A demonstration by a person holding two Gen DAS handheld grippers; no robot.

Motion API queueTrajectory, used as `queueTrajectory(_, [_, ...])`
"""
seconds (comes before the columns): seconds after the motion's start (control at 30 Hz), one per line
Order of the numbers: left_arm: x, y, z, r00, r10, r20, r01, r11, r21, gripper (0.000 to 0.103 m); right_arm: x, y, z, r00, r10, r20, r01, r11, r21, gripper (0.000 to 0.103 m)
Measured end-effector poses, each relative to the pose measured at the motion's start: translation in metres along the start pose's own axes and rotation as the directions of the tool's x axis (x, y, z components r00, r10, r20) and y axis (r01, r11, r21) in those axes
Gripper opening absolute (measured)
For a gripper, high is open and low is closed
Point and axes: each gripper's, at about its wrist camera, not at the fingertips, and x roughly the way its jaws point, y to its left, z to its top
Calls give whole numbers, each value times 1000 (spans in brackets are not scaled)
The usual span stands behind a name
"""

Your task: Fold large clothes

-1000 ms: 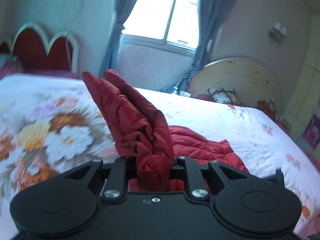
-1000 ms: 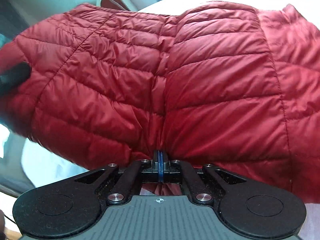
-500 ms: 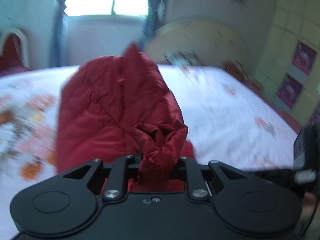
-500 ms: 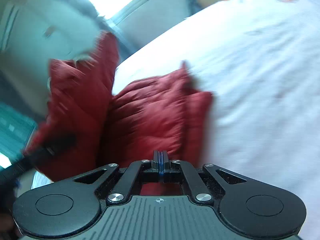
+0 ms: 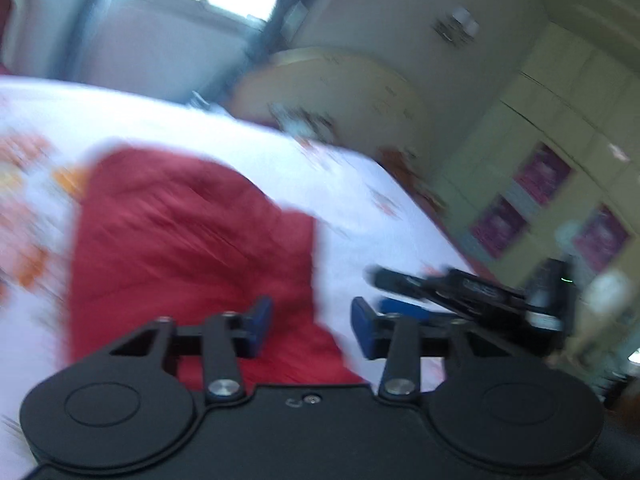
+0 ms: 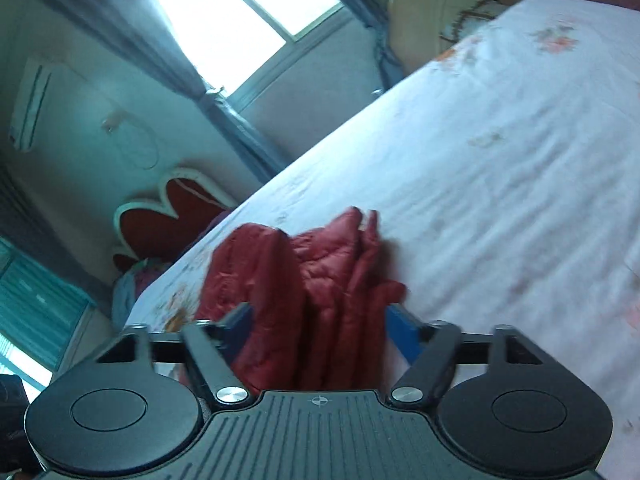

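white floral bedsheet (image 6: pixel 500 168) covers a wide bed under a bright curtained window (image 6: pixel 240 12). on it lies the puffy red quilted jacket (image 5: pixel 188 240), bunched into folds. left gripper (image 5: pixel 312 322) hovers over the jacket's near edge, its jaws opening, the blue pads clear of the cloth. right gripper (image 6: pixel 316 326) has jaws opening wide, the jacket lying between them, unpinched.
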Motion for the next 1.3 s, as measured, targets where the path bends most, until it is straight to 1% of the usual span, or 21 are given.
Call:
queueTrajectory(0.03, [-2,11,5,997,70,21,-70,998,5,29,10,0,4,1000,14,-8,-14,1000,-13,67])
queueTrajectory(0.07, [-2,24,10,991,126,33,-126,992,-2,27,17,6,9,1000,22,-11,-22,999,-25,67])
queueTrajectory(0.1, [-1,36,17,987,156,46,-156,988,-13,27,25,12,14,999,32,-14,-33,999,-42,67])
queueTrajectory(0.13, [3,47,21,983,174,53,-173,985,-15,27,34,18,18,999,35,-20,-36,997,-63,67])
queueTrajectory(0.2, [14,64,28,976,214,46,-214,977,-1,27,53,28,24,999,11,-44,-15,995,-100,67])
queueTrajectory(0.23, [25,69,31,974,222,39,-222,975,-1,26,64,27,25,998,-1,-63,-7,993,-114,67])
queueTrajectory(0.27, [31,77,33,975,222,31,-222,975,-10,22,74,29,26,997,-18,-74,9,992,-124,67])
queueTrajectory(0.3, [37,81,35,977,214,21,-214,977,-15,22,86,30,26,996,-34,-82,23,991,-134,59])
queueTrajectory(0.33, [43,86,35,978,206,11,-206,978,-12,22,92,30,25,995,-41,-96,27,990,-135,40])
queueTrajectory(0.37, [48,89,36,980,200,1,-200,980,-5,22,97,28,24,993,-50,-108,36,991,-126,34])
queueTrajectory(0.4, [53,91,35,983,185,-12,-185,983,3,22,100,27,23,992,-55,-110,42,992,-120,31])
queueTrajectory(0.43, [58,91,34,985,172,-21,-172,985,10,19,99,24,22,993,-63,-103,50,992,-120,20])
queueTrajectory(0.47, [62,90,33,986,164,-28,-163,986,20,18,98,22,22,993,-71,-96,59,991,-121,15])
queueTrajectory(0.57, [72,81,33,986,158,-46,-154,985,75,18,91,21,18,990,-122,-71,113,986,-125,14])
queueTrajectory(0.7, [86,70,34,984,158,-83,-144,978,153,18,91,15,11,975,-214,-57,205,969,-135,14])
queueTrajectory(0.83, [98,60,34,981,152,-117,-124,969,215,18,94,8,4,964,-258,-56,251,961,-118,14])
queueTrajectory(0.93, [108,58,32,978,151,-146,-114,966,234,18,100,3,-1,953,-296,-67,286,950,-121,14])
queueTrajectory(1.07, [124,59,26,968,159,-192,-109,963,247,18,114,-16,-10,941,-322,-106,313,945,-89,14])
queueTrajectory(1.17, [136,61,21,960,173,-218,-113,958,264,18,122,-27,-16,941,-318,-118,313,948,-60,14])
queueTrajectory(1.3, [142,60,18,953,187,-237,-117,953,280,18,126,-27,-16,937,-327,-120,319,945,-76,14])
